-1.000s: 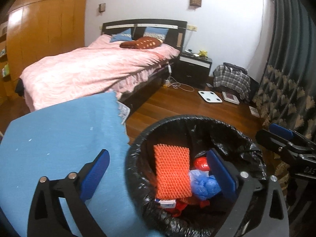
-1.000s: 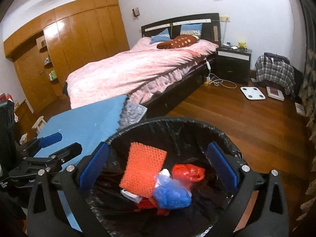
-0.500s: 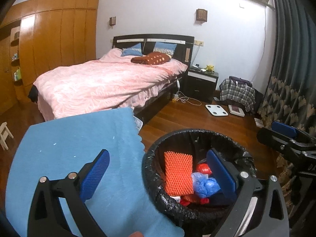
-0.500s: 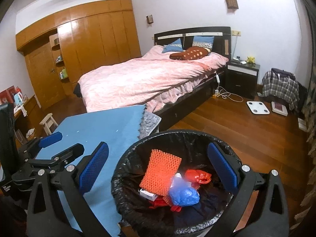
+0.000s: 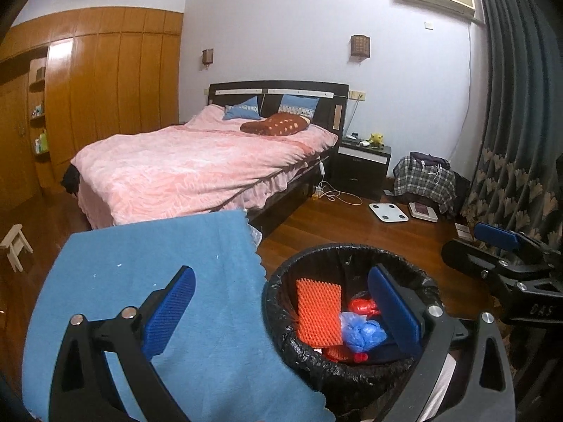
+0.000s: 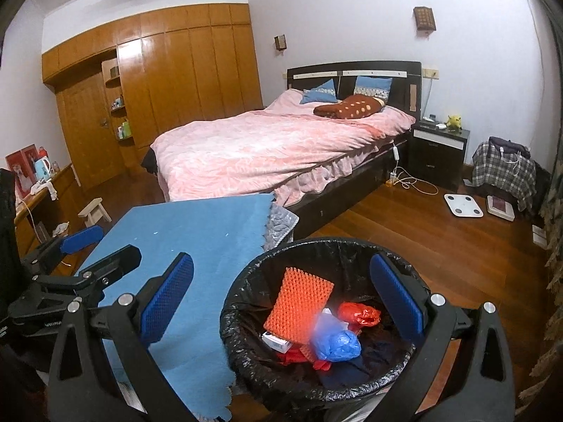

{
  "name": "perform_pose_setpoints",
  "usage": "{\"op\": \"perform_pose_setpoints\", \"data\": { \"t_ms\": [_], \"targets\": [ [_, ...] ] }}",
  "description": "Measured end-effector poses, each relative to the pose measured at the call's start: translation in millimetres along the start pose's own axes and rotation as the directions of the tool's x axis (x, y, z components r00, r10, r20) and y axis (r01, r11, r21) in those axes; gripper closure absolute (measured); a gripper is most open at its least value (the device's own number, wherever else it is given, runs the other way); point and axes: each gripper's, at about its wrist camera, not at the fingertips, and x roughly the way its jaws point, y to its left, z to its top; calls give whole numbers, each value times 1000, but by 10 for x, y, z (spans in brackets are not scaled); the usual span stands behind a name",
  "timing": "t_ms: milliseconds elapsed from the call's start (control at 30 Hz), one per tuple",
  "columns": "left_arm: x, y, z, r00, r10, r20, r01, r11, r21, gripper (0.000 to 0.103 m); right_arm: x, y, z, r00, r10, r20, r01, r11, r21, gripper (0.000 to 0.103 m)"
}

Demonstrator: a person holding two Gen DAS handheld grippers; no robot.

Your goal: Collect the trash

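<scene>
Both my tongs hang empty and spread wide: the left tongs (image 5: pixel 281 313) sit low in the left wrist frame, one pad over the blue cloth on the desk (image 5: pixel 147 281), the other over the bin's mouth. The right tongs (image 6: pixel 281 302) straddle the bin (image 6: pixel 246 302) at the lower centre of the right wrist frame. The trash lies inside the black liner: an orange spiked mat (image 6: pixel 299 309) leaning at the left, a blue bag (image 6: pixel 336 343) beside it, a red bag (image 6: pixel 359 314) toward the right, a small white box (image 6: pixel 276 341) tucked under the mat. The blue cloth looks bare apart from a few pale specks, so I judge the gathering nearly done and the step in hand is checking for leftovers. To do that well I should hold both tongs clear above the rim, avoid snagging the thin liner, and sweep my view across the cloth and the wooden floor (image 6: pixel 440 246) near the bed (image 6: pixel 264 147) before committing to any reach
</scene>
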Motion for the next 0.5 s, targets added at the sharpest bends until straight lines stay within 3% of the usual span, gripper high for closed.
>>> {"op": "perform_pose_setpoints", "data": {
  "t_ms": [500],
  "targets": [
    [-140,-9,5,1000,6,20,-6,1000,5,6,-56,42,-20,1000,5,6,-5,1000,-7,5]
  ]
}}
